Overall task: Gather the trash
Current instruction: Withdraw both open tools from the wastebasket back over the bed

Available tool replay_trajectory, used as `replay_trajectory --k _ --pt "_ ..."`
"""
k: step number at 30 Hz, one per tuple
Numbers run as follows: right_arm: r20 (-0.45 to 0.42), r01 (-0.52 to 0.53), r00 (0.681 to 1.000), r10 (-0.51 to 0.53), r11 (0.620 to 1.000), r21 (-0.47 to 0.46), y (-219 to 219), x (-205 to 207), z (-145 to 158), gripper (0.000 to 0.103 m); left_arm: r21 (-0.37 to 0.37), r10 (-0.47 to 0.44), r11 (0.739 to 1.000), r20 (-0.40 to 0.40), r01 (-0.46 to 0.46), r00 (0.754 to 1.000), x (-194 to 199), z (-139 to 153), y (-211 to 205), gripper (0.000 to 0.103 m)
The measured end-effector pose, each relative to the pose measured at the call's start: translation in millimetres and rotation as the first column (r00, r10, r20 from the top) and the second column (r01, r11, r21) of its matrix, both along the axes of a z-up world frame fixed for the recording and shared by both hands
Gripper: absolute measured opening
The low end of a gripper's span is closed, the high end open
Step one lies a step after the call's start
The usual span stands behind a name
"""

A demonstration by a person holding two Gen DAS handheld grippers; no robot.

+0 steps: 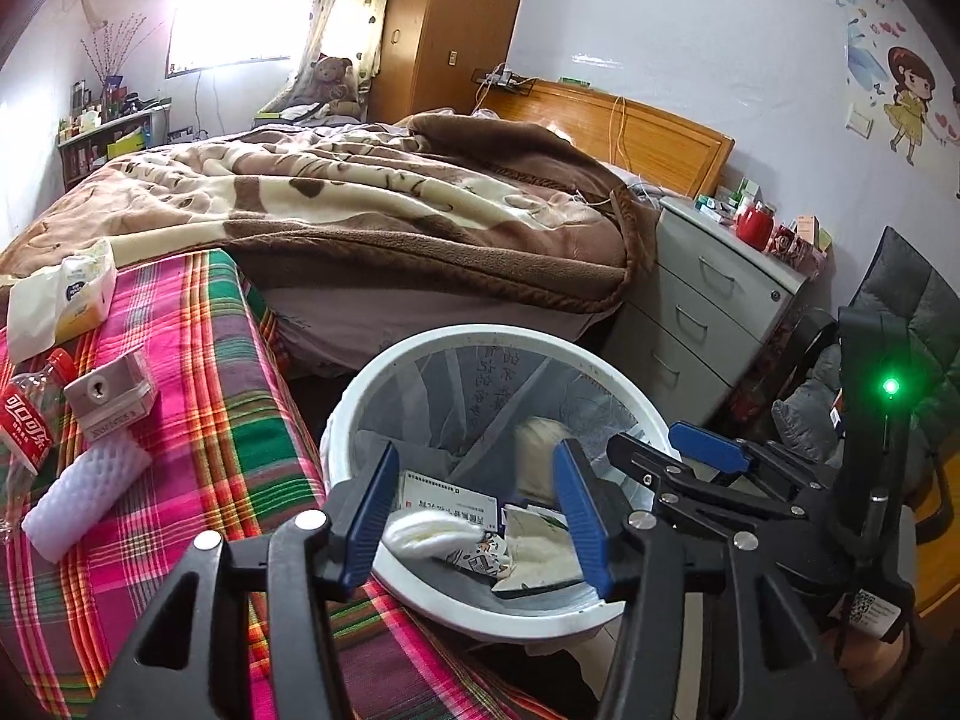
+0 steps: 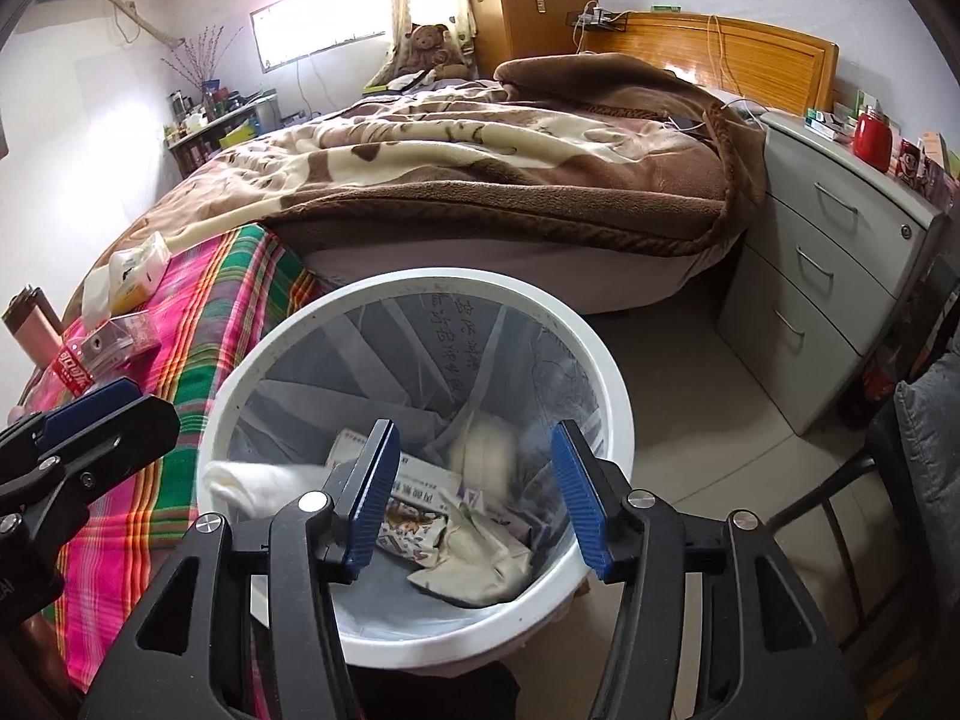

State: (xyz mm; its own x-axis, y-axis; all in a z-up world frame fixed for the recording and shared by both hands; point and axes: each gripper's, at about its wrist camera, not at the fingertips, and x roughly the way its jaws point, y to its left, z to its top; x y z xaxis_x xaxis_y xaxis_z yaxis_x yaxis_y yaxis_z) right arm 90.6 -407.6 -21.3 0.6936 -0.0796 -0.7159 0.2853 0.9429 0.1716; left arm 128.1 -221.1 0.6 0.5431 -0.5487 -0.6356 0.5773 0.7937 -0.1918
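Note:
A white round trash bin [image 1: 360,396] [image 2: 606,372] with a clear liner stands on the floor beside a plaid-covered table [image 1: 198,420] [image 2: 198,312]. Inside lie a medicine box [image 1: 447,501] [image 2: 420,483], wrappers and white paper. A blurred pale lump [image 1: 537,444] [image 2: 486,447] is in mid-air inside the bin. My left gripper [image 1: 471,495] is open and empty above the bin. My right gripper [image 2: 474,486] is open and empty above the bin, and shows in the left wrist view [image 1: 666,450]. On the table lie a cola bottle [image 1: 30,420], a white foam sleeve [image 1: 84,492], a small box [image 1: 111,393] and a tissue pack [image 1: 66,294].
A bed with a brown blanket [image 1: 372,204] lies behind the bin. A grey drawer cabinet [image 1: 714,300] [image 2: 840,252] with a red jar stands to the right. A dark chair [image 1: 912,324] is at far right. A pink flask [image 2: 30,324] stands at the table's left.

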Motion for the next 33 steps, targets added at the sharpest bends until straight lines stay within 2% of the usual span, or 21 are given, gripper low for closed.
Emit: replay_trajectory --k 10,18,33 --pt "0.027 -0.014 1.000 0.014 1.000 0.001 13.4 3.7 9.4 0.056 -0.024 0.044 0.999 0.012 -0.044 0.999 2.0 6.7 29.2 0.062" --pt "0.071 -0.059 0.996 0.058 0.998 0.013 31.1 7.1 18.7 0.061 -0.043 0.101 0.994 0.034 -0.099 0.994 2.3 12.5 67.0 0.064" --pt "0.119 -0.147 0.983 0.140 0.988 0.050 74.6 27.1 25.9 0.067 -0.014 0.250 0.968 0.031 -0.250 0.968 14.9 -0.9 149.4 0.067"
